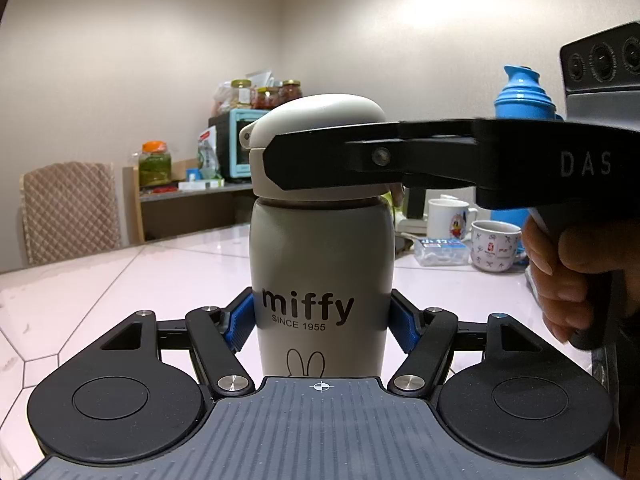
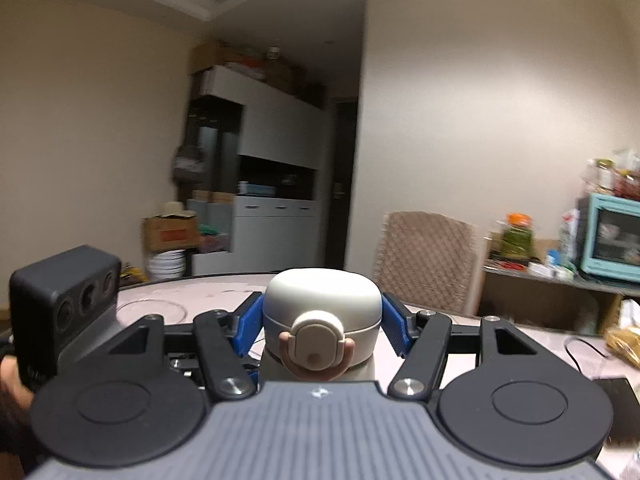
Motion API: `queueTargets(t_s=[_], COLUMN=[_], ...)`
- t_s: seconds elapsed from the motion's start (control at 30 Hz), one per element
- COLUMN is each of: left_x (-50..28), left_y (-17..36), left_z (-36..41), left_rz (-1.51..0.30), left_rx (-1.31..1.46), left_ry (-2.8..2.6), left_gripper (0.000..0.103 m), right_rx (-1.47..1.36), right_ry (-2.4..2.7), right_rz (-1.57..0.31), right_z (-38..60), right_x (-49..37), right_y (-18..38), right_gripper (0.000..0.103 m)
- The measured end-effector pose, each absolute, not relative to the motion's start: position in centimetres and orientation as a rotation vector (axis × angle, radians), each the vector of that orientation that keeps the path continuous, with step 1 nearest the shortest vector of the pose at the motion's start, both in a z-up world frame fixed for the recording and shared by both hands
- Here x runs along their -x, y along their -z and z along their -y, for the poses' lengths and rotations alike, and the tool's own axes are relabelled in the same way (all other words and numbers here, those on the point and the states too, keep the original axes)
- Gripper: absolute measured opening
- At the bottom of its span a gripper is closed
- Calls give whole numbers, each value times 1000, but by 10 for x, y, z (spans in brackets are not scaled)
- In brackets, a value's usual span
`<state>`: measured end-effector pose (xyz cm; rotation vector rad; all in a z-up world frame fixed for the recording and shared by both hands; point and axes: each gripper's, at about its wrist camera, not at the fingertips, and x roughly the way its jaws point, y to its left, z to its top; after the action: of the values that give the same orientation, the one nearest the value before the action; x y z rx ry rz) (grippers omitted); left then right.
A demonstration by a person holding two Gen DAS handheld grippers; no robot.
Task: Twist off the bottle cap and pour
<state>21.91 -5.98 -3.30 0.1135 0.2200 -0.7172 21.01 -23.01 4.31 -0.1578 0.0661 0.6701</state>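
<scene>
Bottle (image 1: 320,272) base behind left hand-held gripper (image 1: 322,320); blurred cabinet (image 2: 264,184).

White tiled table (image 1: 100,288), bottle (image 1: 322,264), mugs (image 1: 494,246), possibly

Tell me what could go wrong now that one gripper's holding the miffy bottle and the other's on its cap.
1. The left gripper clamps the miffy bottle low on its body, while the right gripper twists high at the cap; the bottle might tip or spin in the pads.
2. The cap's dome is smooth and rounded, so the right pads could slip upward.
3. Mugs stand close behind; a sudden release could knock them.
</scene>
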Motion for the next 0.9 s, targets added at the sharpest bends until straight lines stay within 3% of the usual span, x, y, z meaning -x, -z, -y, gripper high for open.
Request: queueTargets(t_s=[0.47, 0.6, 0.9], left_x=[-221, -226, -233], left_y=[33, 31, 29], left_z=[59, 59, 54], left_rz=[-219, -220, -218], left_rx=[-111, -110, -106], left_ry=[713, 713, 714], left_gripper=[72, 72, 72], right_rx=[137, 111, 52], right_ry=[-746, -719, -512], right_rz=[-67, -67, -34], right_z=[238, 239, 229], right_x=[-213, -209, -182], right_y=[-51, -51, -55], right_gripper=[66, 82, 89])
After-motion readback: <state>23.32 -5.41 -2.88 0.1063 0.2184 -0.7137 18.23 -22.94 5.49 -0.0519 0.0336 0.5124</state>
